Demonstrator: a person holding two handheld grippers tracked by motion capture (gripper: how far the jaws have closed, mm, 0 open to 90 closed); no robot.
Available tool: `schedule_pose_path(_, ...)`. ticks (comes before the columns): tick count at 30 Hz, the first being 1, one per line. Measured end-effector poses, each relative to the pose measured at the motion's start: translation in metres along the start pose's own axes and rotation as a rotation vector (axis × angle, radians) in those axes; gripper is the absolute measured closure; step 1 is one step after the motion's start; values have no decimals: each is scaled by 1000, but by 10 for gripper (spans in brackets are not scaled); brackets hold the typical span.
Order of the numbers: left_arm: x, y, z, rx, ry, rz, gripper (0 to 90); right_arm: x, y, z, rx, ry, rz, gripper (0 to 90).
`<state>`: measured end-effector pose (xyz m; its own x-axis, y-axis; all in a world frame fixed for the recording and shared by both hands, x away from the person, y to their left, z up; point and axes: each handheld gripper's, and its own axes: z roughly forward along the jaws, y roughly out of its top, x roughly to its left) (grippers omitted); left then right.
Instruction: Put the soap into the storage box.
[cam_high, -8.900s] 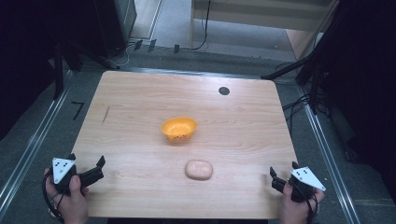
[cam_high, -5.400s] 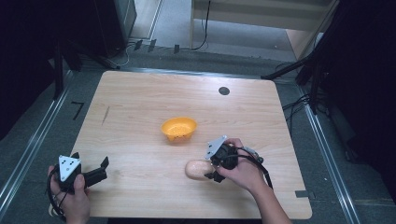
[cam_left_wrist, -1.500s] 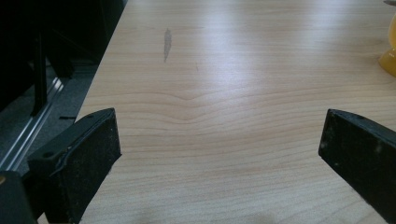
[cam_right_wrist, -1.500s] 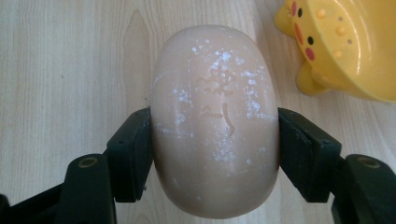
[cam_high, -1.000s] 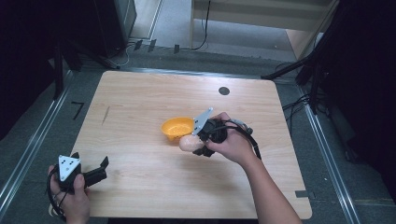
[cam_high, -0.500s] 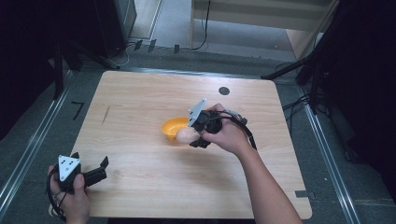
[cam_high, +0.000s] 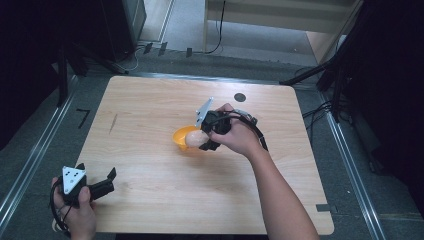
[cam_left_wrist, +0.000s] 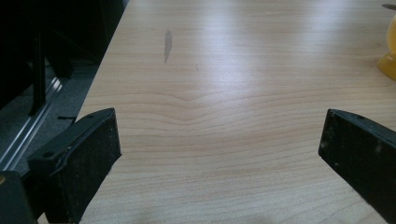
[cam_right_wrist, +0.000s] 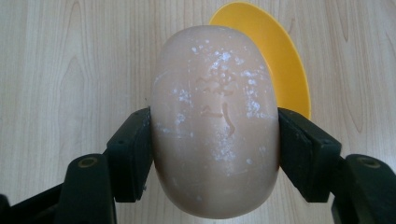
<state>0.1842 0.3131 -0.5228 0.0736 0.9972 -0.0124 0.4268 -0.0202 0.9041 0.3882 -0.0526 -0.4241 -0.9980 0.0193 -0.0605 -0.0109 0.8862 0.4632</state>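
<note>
A pale pink oval soap bar (cam_right_wrist: 214, 121) with white specks is held in my right gripper (cam_right_wrist: 215, 140), whose two jaws press on its sides. In the high view that right gripper (cam_high: 202, 139) holds the soap bar (cam_high: 194, 139) over the orange bowl (cam_high: 181, 136) near the table's middle. The orange bowl (cam_right_wrist: 275, 56) shows behind the soap in the right gripper view. My left gripper (cam_high: 102, 184) rests open near the table's front left corner, its jaws wide apart over bare wood (cam_left_wrist: 219, 140), with nothing between them.
The wooden table (cam_high: 150, 105) has a small dark round hole (cam_high: 240, 97) at the back right and a dark streak (cam_high: 113, 123) at the left. The bowl's edge (cam_left_wrist: 388, 60) peeks in at the right of the left gripper view. Metal rails and cables lie on the floor around the table.
My right gripper has carried the soap bar from the front of the table up and left, over the orange bowl. The left gripper has stayed in place.
</note>
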Motion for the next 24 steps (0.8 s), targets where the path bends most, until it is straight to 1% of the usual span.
schedule_pose_path(9, 0, 0, 0, -1, -1, -2, 0, -11, 9, 8, 21, 4, -8, 335)
schedule_pose_path(15, 1, 0, 0, -4, -1, -8, 0, -17, 14, 11, 30, 5, -2, 335)
schedule_pose_path(18, 0, 0, 0, -2, -1, -3, 0, -19, 16, 15, 40, 7, 4, 335)
schedule_pose_path(20, 0, 0, 0, -3, -1, 0, 0, -20, 17, 17, 45, 14, 3, 335)
schedule_pose_path(24, 0, 0, 0, -3, -1, -2, 0, -22, 20, 20, 51, 13, -3, 335)
